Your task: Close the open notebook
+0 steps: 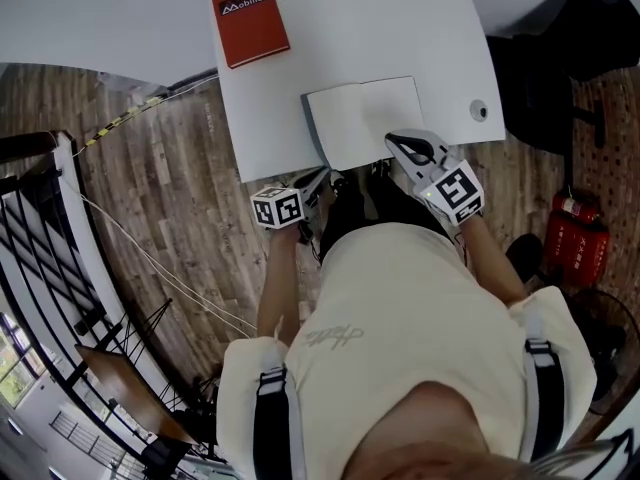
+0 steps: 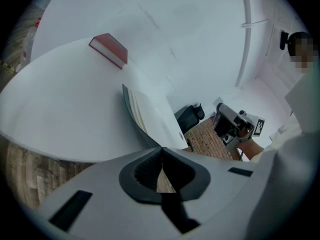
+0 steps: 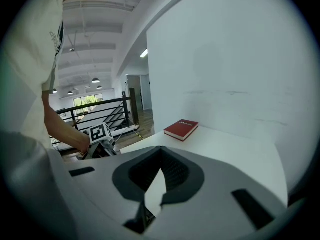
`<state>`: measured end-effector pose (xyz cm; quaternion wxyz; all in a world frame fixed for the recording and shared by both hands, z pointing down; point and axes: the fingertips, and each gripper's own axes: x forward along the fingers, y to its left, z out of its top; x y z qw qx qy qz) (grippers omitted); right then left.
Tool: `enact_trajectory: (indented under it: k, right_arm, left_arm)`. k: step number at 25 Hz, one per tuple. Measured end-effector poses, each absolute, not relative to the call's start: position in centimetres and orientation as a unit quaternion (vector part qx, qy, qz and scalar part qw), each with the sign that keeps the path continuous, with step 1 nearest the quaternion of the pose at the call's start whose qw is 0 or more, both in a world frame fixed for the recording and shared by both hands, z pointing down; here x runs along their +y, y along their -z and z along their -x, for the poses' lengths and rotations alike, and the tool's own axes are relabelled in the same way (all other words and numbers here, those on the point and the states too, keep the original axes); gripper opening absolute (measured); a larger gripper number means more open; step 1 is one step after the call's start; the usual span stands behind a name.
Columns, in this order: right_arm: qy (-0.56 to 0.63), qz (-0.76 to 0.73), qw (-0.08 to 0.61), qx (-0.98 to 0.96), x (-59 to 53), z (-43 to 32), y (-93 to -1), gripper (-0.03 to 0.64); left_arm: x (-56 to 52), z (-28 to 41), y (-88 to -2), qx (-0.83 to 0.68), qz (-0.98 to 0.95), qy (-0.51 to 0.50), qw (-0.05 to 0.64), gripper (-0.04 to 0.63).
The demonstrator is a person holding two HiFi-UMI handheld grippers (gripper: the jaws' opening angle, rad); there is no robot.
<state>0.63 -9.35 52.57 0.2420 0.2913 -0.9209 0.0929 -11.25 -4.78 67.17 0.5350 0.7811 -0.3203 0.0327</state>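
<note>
The left gripper (image 2: 161, 151) has its 2 jaws pressed together at the tips with nothing between them; only floor shows through the gap behind. The right gripper (image 3: 161, 161) is likewise closed and empty.

In the head view the right gripper hangs over the near right corner of the notebook (image 1: 365, 118); I cannot tell whether it touches. The left gripper sits off the front edge of the table (image 1: 400, 28), just beside the notebook's near left corner.

The notebook lies by that edge as 1 flat slab, white cover up and pages stacked beneath. It looks already shut, so only drawing the grippers clear seems left. A red book (image 1: 250, 23) lies well apart, at the far left.
</note>
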Motion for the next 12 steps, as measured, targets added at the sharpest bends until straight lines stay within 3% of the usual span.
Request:
enact_trajectory:
  k: [12]
  right_arm:
    - [-0.122,-0.353,0.195,-0.907,-8.6,-5.6,-52.1,0.008]
  left_arm:
    - [-5.8,4.8,-60.1,-0.263,-0.850,-0.052,0.454,0.020]
